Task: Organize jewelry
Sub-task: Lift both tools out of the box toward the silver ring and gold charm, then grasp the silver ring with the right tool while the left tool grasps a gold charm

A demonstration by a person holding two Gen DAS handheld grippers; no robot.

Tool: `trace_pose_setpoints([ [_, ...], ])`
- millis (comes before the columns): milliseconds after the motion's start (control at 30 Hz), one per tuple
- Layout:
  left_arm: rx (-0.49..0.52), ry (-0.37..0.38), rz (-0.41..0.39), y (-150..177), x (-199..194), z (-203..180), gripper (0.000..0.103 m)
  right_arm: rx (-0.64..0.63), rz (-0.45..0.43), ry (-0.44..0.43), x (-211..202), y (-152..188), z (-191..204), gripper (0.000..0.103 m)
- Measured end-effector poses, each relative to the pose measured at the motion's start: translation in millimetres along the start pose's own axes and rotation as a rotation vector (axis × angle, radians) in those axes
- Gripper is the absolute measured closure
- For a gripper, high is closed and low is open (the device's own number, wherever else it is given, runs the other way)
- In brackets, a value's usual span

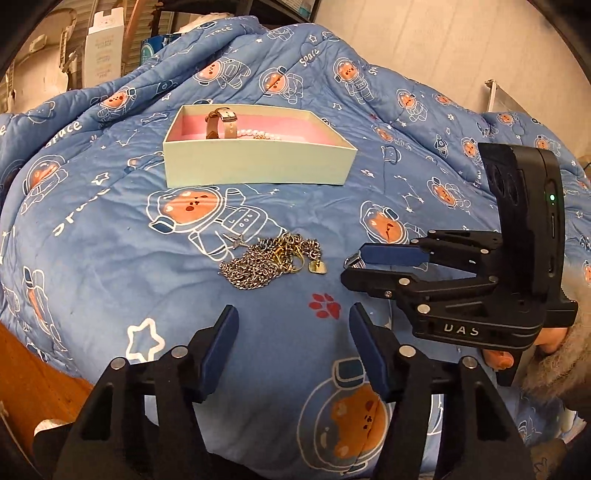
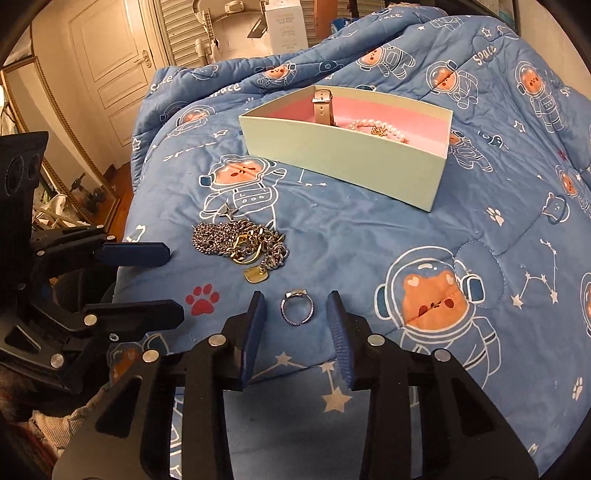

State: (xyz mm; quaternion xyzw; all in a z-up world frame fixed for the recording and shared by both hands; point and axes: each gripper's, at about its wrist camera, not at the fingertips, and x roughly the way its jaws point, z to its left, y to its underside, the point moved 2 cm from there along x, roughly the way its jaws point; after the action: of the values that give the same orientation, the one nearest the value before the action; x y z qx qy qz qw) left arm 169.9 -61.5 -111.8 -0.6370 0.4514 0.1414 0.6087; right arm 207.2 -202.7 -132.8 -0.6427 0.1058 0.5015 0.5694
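Small, stiff, slippery ring (image 2: 297, 308) lying on the soft quilt (image 2: 369, 236) between the spread pads of the right tool (image 2: 295, 321), untouched, probably best pinched across its band; left tool (image 1: 291, 339) likewise spread, holding nothing, short of the chain pile (image 1: 271, 260).

1. I see a blue quilt (image 2: 369, 240) printed with astronaut bears covering the bed.
2. A cream panelled door (image 2: 110, 66) stands at the back left, beside louvred shutters (image 2: 181, 29).
3. A gilt-framed mirror (image 2: 22, 103) leans over the wooden floor (image 1: 29, 362).
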Motion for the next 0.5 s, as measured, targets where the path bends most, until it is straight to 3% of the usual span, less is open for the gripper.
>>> trace_pose_setpoints([
  [133, -0.01, 0.015, 0.01, -1, 7, -3, 0.054, 0.017, -0.001, -0.007, 2, 0, -4, 0.084],
  [500, 0.061, -0.018, 0.022, -13, 37, -24, 0.074, 0.105, -0.011, 0.027, -17, 12, -27, 0.084],
])
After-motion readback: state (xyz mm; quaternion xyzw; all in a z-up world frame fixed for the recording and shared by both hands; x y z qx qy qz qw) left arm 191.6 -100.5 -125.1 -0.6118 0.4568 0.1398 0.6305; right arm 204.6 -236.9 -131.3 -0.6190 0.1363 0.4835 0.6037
